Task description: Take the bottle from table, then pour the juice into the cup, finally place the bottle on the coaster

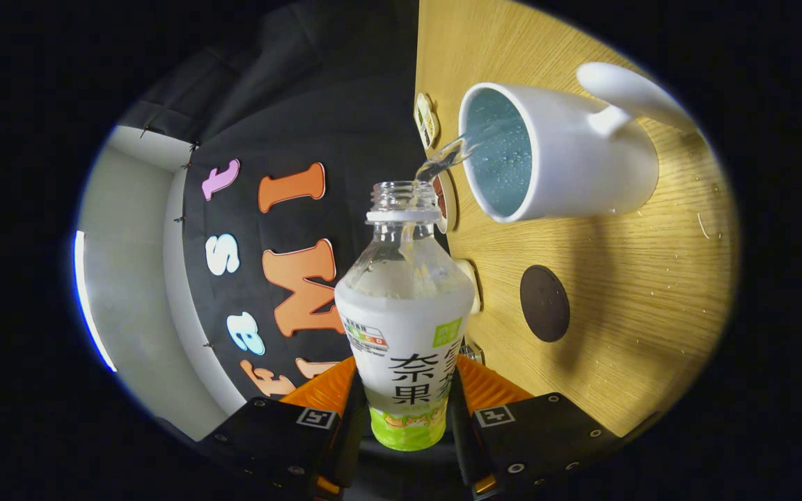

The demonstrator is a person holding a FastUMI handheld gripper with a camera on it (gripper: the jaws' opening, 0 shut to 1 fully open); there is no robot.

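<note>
Clear plastic bottle [404, 306], clamped by gripper [404, 417], pours juice into white ceramic cup [568, 163]; next: upright it, onto round brown coaster [544, 303] beside cup.

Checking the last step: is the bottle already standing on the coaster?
No: the bottle is clamped in the claw, pouring into the cup, while the coaster lies bare.

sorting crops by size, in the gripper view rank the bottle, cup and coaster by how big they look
1. cup and bottle look about alike; the bottle sits clamped between the tool fingers, nearest the camera, so I won't rank them.
2. coaster, clearly smallest, on the table beyond the fingers.
</note>
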